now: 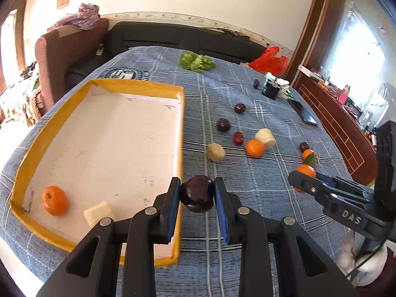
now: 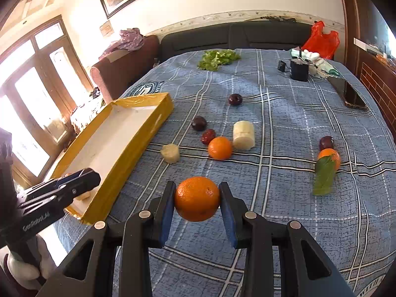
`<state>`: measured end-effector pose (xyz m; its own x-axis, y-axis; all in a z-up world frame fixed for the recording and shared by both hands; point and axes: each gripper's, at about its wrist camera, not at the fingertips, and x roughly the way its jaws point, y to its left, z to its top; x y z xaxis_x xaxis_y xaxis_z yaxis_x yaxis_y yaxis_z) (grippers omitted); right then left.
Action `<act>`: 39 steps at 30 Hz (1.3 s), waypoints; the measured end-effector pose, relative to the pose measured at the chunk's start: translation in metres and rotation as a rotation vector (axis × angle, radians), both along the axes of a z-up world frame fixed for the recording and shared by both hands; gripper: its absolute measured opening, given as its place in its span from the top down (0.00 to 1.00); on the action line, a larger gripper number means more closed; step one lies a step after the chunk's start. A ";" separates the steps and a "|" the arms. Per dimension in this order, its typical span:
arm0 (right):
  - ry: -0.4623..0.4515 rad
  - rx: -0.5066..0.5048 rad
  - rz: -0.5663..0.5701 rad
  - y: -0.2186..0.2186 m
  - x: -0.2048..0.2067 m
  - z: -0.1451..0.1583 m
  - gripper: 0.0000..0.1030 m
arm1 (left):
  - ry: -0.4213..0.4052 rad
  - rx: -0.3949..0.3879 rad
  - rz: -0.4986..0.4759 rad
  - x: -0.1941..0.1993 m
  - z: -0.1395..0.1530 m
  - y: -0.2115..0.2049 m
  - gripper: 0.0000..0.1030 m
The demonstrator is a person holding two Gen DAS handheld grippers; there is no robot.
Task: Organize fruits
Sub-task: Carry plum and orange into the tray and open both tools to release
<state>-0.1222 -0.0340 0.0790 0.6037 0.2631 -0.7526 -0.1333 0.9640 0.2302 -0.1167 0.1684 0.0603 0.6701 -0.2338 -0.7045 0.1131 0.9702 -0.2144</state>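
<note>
My left gripper (image 1: 197, 191) is shut on a dark plum (image 1: 197, 193), held above the right edge of the yellow-rimmed tray (image 1: 180, 133). In the tray lie an orange (image 1: 54, 200) and a pale cut piece (image 1: 98, 212). My right gripper (image 2: 197, 199) is shut on an orange (image 2: 197, 198), held above the blue plaid cloth (image 2: 284, 198) to the right of the tray (image 2: 138, 138). Loose on the cloth are several plums (image 2: 199, 123), an orange (image 2: 220, 148), a leafy orange (image 2: 329, 159) and two pale cut pieces (image 2: 243, 131).
Green lettuce (image 2: 217, 59) lies at the far side. A black cup (image 2: 299, 70), a phone (image 2: 349, 94) and a red bag (image 2: 320, 40) are at the far right. A dark sofa (image 2: 247, 37) and a brown armchair (image 2: 123, 69) stand behind the table.
</note>
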 end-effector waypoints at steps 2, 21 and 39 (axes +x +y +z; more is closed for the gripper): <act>0.000 -0.003 0.019 0.008 -0.002 0.001 0.62 | 0.005 0.000 0.029 0.000 -0.001 0.009 0.74; 0.006 -0.021 0.294 0.146 0.026 0.009 0.62 | 0.062 0.083 0.288 0.029 -0.009 0.116 0.74; 0.139 -0.087 0.339 0.206 0.080 -0.047 0.62 | 0.155 0.121 0.341 0.070 -0.036 0.159 0.74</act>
<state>-0.0421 0.1718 0.0319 0.3835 0.3617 -0.8498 -0.4216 0.8872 0.1873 -0.0463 0.3277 0.0240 0.5782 0.0748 -0.8124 -0.2446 0.9659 -0.0852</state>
